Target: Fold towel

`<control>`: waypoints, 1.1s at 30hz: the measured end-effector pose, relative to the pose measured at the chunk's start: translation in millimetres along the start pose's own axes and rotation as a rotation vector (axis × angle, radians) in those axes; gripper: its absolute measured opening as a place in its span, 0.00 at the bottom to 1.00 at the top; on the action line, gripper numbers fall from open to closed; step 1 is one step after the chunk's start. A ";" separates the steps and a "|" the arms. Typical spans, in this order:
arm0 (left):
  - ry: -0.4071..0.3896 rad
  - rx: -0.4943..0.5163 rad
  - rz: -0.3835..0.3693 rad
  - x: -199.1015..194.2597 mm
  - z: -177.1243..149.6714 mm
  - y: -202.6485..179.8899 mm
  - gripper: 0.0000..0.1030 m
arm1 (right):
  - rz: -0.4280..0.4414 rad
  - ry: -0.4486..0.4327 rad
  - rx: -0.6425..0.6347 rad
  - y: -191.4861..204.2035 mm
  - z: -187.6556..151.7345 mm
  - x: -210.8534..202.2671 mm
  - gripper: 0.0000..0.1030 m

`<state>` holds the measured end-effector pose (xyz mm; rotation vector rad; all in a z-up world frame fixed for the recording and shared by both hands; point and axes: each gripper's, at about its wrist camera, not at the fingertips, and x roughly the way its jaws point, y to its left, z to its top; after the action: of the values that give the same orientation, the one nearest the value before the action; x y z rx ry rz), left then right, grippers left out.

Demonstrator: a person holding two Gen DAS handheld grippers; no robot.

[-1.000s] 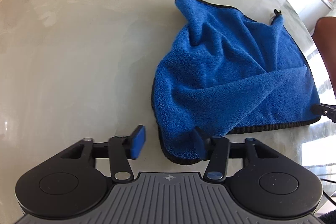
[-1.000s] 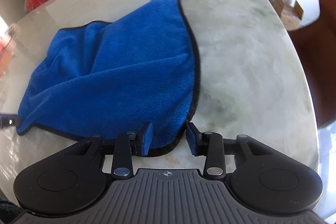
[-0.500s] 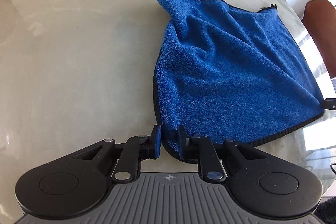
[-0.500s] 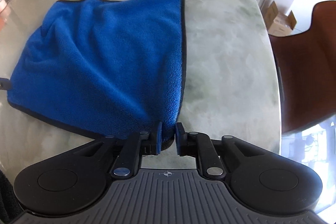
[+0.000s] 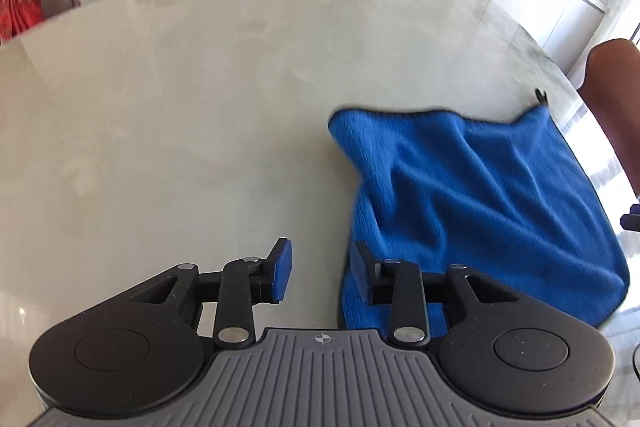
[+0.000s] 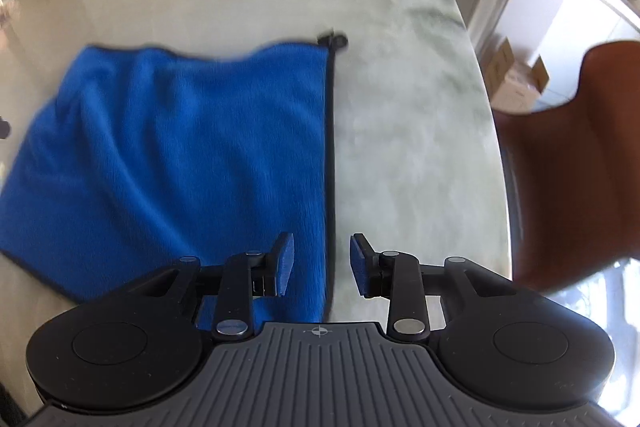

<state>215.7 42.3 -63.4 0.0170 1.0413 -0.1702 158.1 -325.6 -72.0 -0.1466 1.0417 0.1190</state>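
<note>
Left wrist view: the left gripper [image 5: 322,271] is opening, empty, the rumpled blue microfibre towel [image 5: 472,203] lying just right of its gap on the pale marble table [image 5: 180,131]. The right gripper [image 6: 322,265] is opening too, gripping nothing; the towel's black-trimmed edge runs beneath its gap.

The left gripper [image 5: 320,277] is tilting steeply downward, its jaws opening with a clear gap between the two blue pads. Nothing is being pinched; the space between the pads is bare, though cloth is lying just under and beyond its right finger [image 5: 362,277]. The right gripper [image 6: 322,265] is pointing down at much the same angle, its jaws also opening. A cloth edge is running below the gap between its pads, but neither pad is pressing on it.
</note>
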 end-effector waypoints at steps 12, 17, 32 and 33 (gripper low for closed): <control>-0.077 0.175 -0.086 59.3 70.5 -1.8 0.44 | 0.046 -0.062 -0.053 -2.0 79.3 53.4 0.31; -0.062 0.179 -0.184 61.1 81.3 -4.0 0.57 | 0.083 -0.058 0.021 -15.8 97.7 74.5 0.32; -0.004 0.252 -0.143 93.6 78.1 -22.4 0.21 | 0.112 -0.062 0.057 -14.5 117.3 116.0 0.33; -0.012 0.260 -0.144 90.8 78.2 -24.7 0.16 | 0.107 -0.066 0.034 -11.0 117.3 116.1 0.27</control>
<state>323.8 -1.4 -100.2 0.1762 1.0027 -0.4352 317.7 -312.4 -113.5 -0.0556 0.9853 0.2015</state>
